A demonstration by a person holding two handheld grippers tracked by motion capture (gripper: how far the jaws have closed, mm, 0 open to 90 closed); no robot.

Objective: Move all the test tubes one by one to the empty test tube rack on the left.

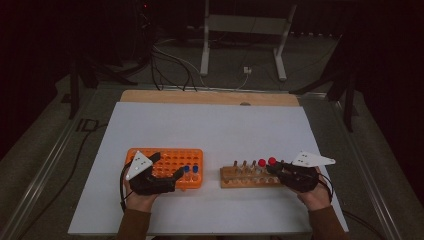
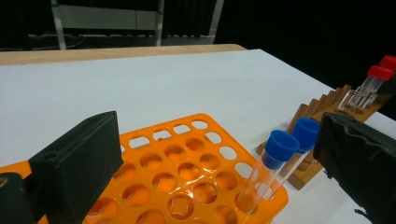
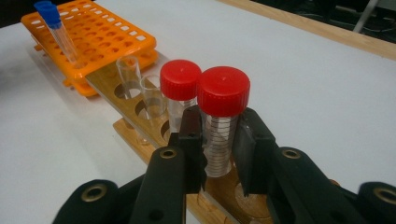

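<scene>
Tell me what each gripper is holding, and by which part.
The right gripper brackets a red-capped tube at its clear body, just below the cap, in the wooden rack; firm contact cannot be told. The left gripper is open, holding nothing.

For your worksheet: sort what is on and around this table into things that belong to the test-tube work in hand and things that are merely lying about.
In the job:
right gripper, jaws around a red-capped tube
second red-capped tube
wooden rack
orange rack
blue-capped tubes
left gripper, open by the orange rack

Lying about:
floor cables
white frame legs
</scene>
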